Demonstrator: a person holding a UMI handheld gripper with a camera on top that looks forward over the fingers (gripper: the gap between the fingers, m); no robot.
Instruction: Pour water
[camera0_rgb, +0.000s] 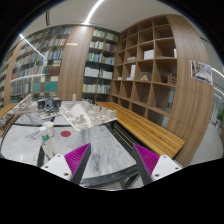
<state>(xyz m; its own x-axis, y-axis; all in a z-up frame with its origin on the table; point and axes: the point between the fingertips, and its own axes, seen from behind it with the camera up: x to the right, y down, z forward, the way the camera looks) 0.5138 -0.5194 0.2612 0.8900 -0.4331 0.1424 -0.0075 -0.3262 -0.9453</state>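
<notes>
My gripper (111, 153) is open and empty, held above a white marbled table (105, 145). Its magenta pads (76, 157) stand wide apart with only bare tabletop between them. A small clear bottle (46, 133) stands upright on the table, ahead of the left finger and to its left. A round white thing with a red mark (66, 131) lies flat beside the bottle. I cannot make out a cup for certain.
A pile of white objects (88, 115) sits at the table's far side. A long wooden bench (148, 131) runs along the right. A wooden cubby shelf (150, 65) stands behind it, and bookshelves (60, 60) fill the back wall.
</notes>
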